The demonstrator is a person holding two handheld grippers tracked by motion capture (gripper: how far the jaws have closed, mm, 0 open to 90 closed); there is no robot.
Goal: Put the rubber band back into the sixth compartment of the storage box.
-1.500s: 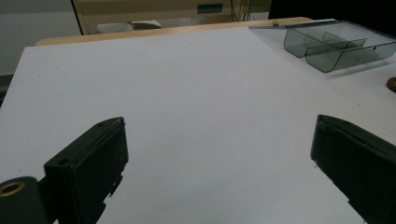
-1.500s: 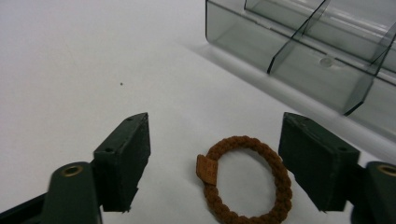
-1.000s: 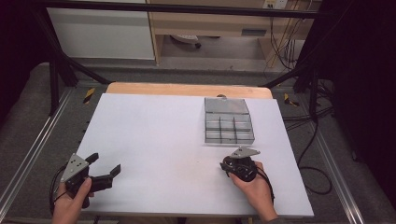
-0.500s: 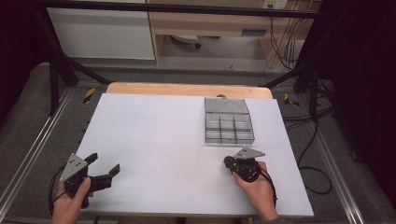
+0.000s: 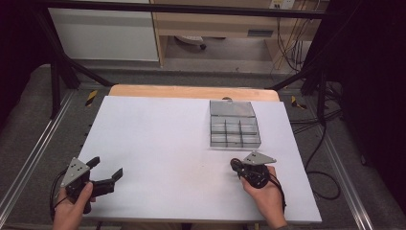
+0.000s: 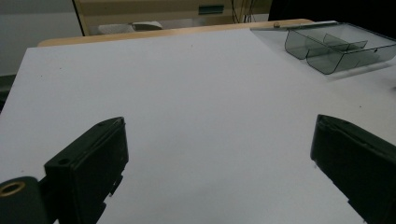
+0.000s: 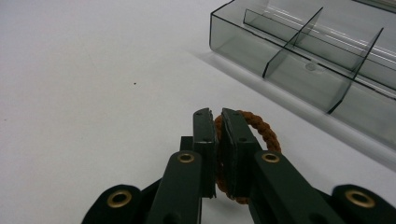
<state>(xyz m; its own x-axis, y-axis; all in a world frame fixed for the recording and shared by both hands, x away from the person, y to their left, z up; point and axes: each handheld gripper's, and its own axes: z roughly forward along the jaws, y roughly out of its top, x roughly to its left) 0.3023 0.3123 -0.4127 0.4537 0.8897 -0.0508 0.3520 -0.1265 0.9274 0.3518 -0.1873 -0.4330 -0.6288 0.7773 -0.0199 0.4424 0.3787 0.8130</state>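
Clearly, right hand-held gripper point(image 7: 218, 122) clamps the brown braided ring point(image 7: 261, 128), near the organizer box point(image 7: 327, 51).

Braided hair tie point(image 7: 261, 128): brown twisted cord, rough cloth weave. Right gripper point(image 7: 218, 135) jaws: matt black plastic, brass-coloured rivets. Compartment box point(image 7: 322, 60): smoky clear plastic, glossy, smooth dividers. Table sheet point(image 5: 158, 143): white, matt, smooth. Table edge point(image 5: 191, 91): pale wood. Left gripper point(image 5: 106, 173): matt black plastic, grey plate on top.

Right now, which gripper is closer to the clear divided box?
Right. The right gripper sits just in front of the divided box, holding a brown braided ring; the left gripper is far across the table.
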